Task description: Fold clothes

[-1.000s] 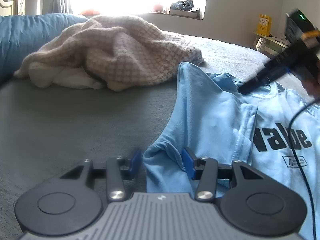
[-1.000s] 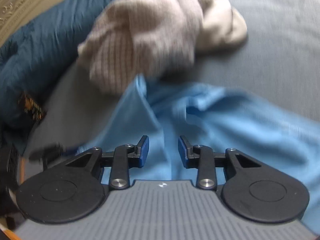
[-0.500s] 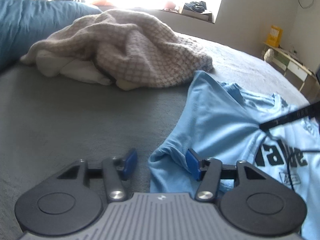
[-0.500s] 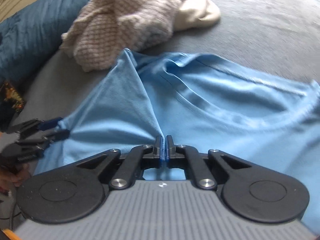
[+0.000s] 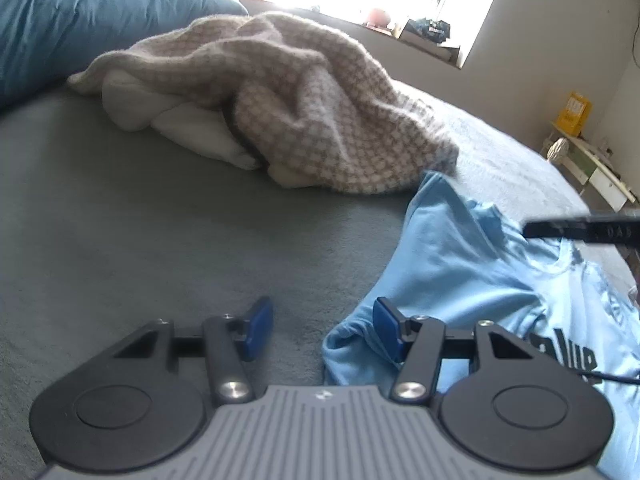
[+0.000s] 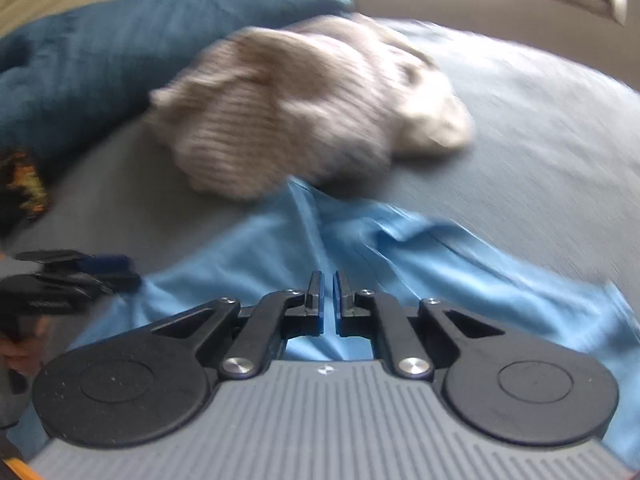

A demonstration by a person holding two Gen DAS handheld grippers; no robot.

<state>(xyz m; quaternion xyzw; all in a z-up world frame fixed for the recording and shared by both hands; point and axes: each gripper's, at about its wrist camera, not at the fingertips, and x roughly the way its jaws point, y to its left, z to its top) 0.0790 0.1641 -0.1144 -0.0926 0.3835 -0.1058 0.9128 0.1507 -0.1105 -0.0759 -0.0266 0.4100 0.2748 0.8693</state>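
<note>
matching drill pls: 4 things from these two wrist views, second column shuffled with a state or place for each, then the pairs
Column 1:
1. left gripper
2. right gripper
3. checked blanket
4. blue T-shirt

Column 2:
A. heaped on the bed near the dark blue pillow
B. open, at the sleeve's edge
C. spread on the grey bed, printed lettering showing
D. nearly closed, pinching blue fabric

Pairs: 1-B, 2-D, 3-A, 4-C
</note>
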